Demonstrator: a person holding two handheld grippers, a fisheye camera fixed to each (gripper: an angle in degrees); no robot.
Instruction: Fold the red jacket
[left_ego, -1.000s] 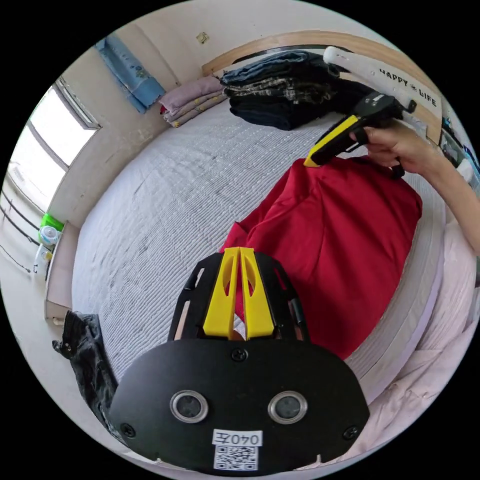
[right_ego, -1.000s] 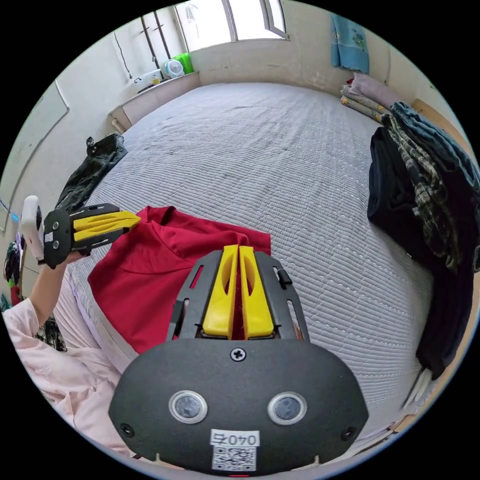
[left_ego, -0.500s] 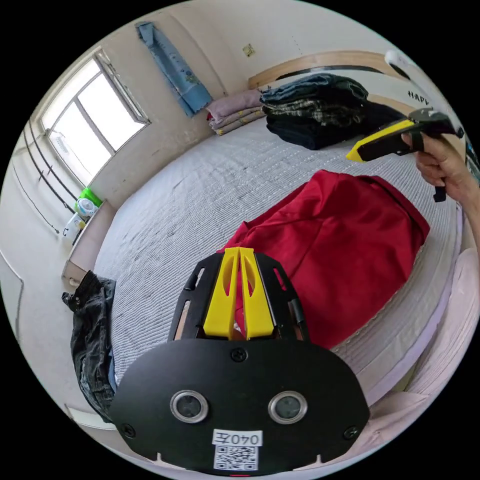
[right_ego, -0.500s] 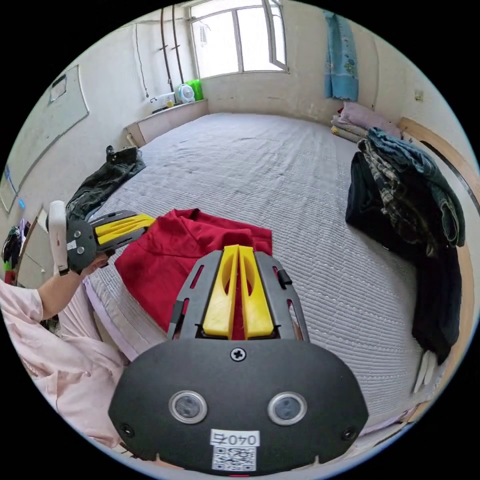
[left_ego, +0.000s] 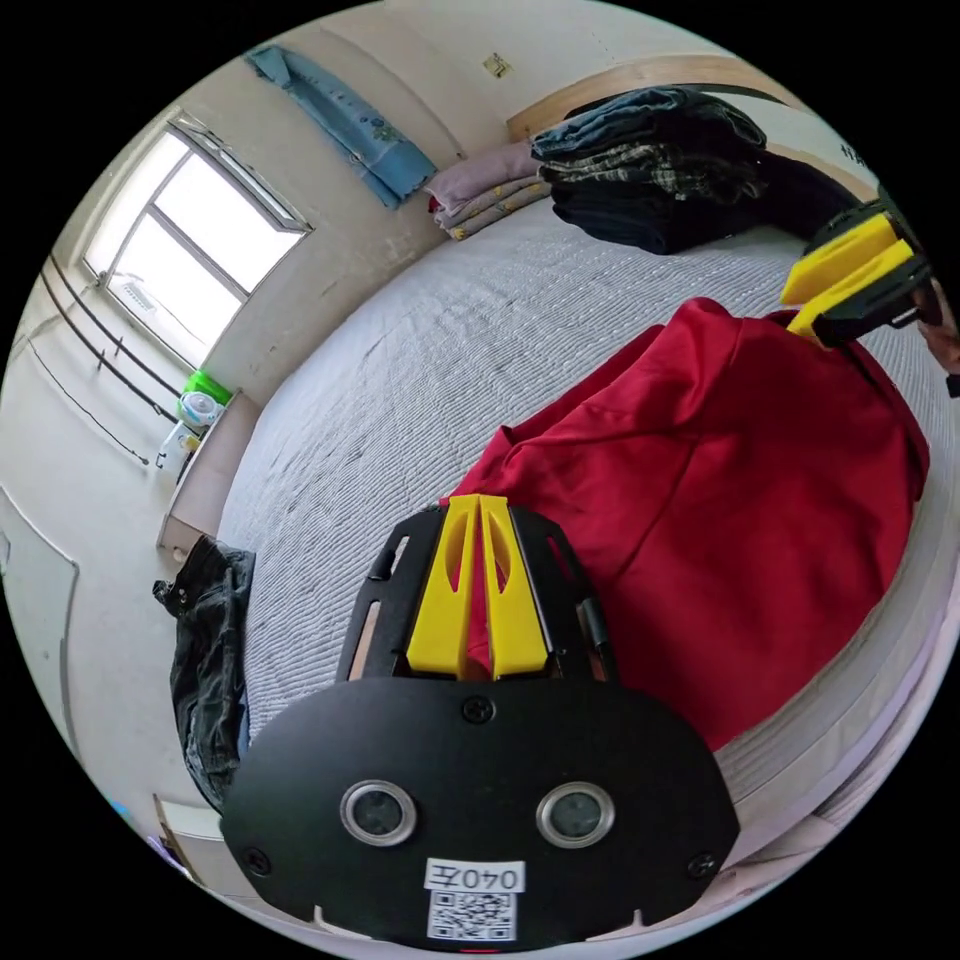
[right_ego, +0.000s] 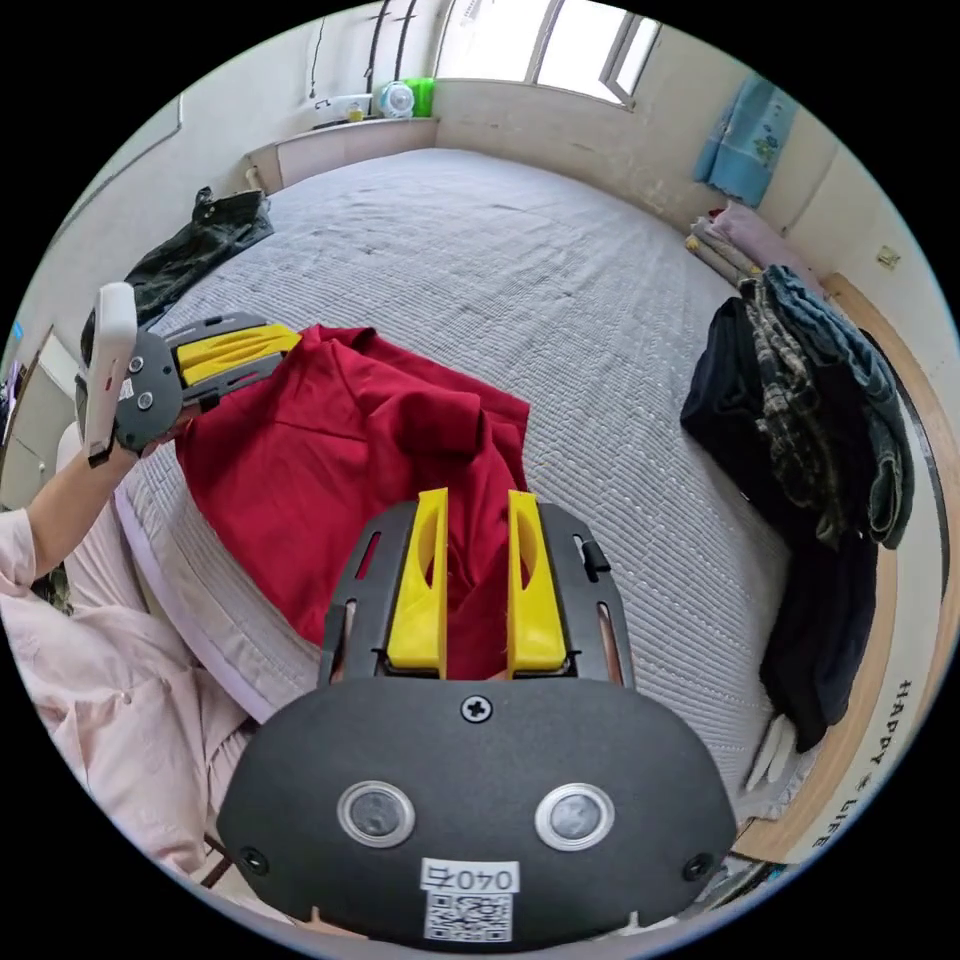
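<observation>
Since the frames a moment ago, the right gripper (right_ego: 476, 510) has parted its yellow jaws and now sits low over the near edge of the red jacket (right_ego: 340, 470), where before they were pressed together. In the left gripper view it shows at the far right (left_ego: 845, 285), jaws spread, at the jacket's top edge.

From the left of the right gripper view: a person's sleeve (right_ego: 110, 680) in pale pink, then the left gripper (right_ego: 265, 350) with its jaws pressed together at the jacket's far corner; whether cloth is pinched between them cannot be told. In its own view (left_ego: 478, 510) the jaws meet with red cloth behind them.

The jacket lies bunched in a loose fold at the near edge of the grey quilted bed (right_ego: 560, 260). A dark garment (right_ego: 190, 245) lies at the bed's far left edge. To the right stands a stack of folded dark clothes (right_ego: 820, 430).
</observation>
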